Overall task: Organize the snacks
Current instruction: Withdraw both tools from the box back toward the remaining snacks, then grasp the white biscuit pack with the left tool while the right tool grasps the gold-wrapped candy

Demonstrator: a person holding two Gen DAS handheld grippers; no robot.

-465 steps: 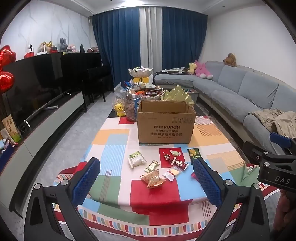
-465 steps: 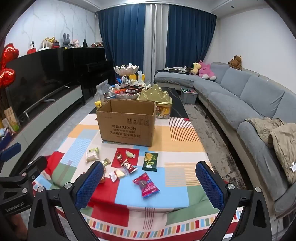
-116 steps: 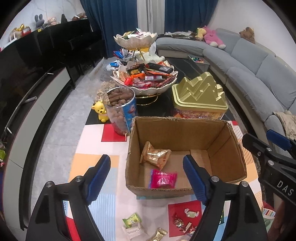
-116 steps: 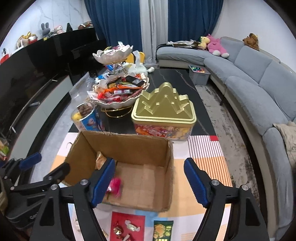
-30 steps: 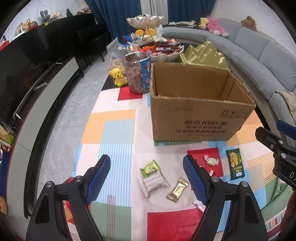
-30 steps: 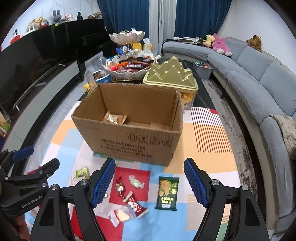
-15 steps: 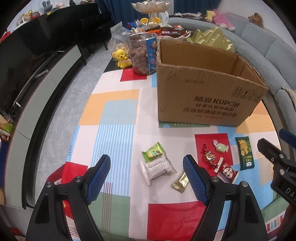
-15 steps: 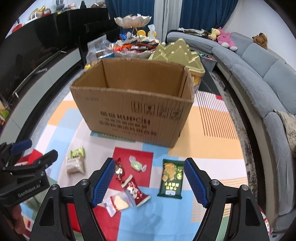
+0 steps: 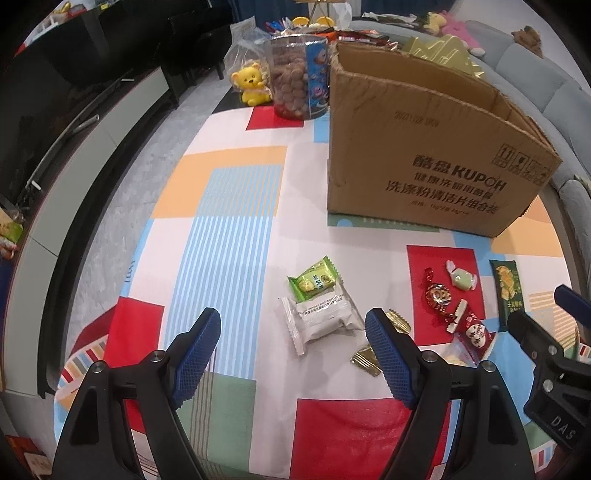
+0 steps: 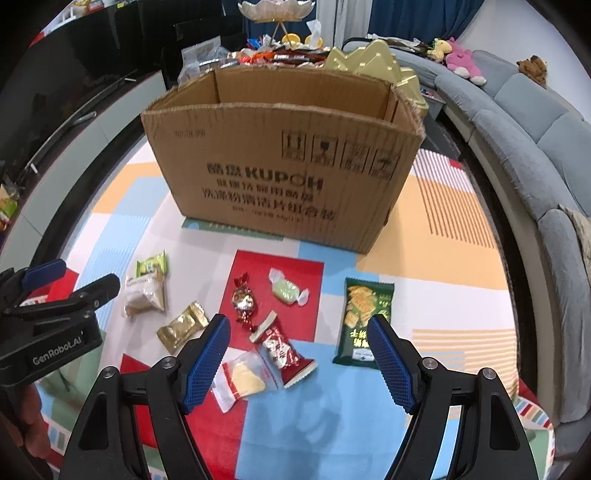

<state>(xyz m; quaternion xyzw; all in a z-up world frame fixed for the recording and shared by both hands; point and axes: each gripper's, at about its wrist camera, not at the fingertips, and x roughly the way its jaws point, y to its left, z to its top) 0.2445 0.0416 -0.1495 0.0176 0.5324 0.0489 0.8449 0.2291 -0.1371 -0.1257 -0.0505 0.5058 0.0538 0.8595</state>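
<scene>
An open cardboard box (image 9: 432,155) (image 10: 284,162) stands on the patchwork tablecloth. Several snacks lie in front of it. My left gripper (image 9: 293,354) is open and empty, just above a white packet (image 9: 321,321) and a green packet (image 9: 313,283); a gold packet (image 9: 369,356) lies by its right finger. My right gripper (image 10: 297,360) is open and empty over a red packet (image 10: 282,350) and a clear bag (image 10: 242,380). A dark green chips packet (image 10: 364,325), a pale green candy (image 10: 287,291) and a red foil candy (image 10: 243,301) lie nearby.
Behind the box stand a clear jar of brown snacks (image 9: 299,77), a yellow bear figure (image 9: 253,83), a gold tin (image 10: 373,59) and a tiered snack dish (image 10: 277,11). A grey sofa (image 10: 524,122) runs along the right, a dark TV cabinet (image 9: 74,122) on the left.
Both grippers have pulled back from the box and dropped lower toward the loose snacks on the cloth. Both stay open and empty.
</scene>
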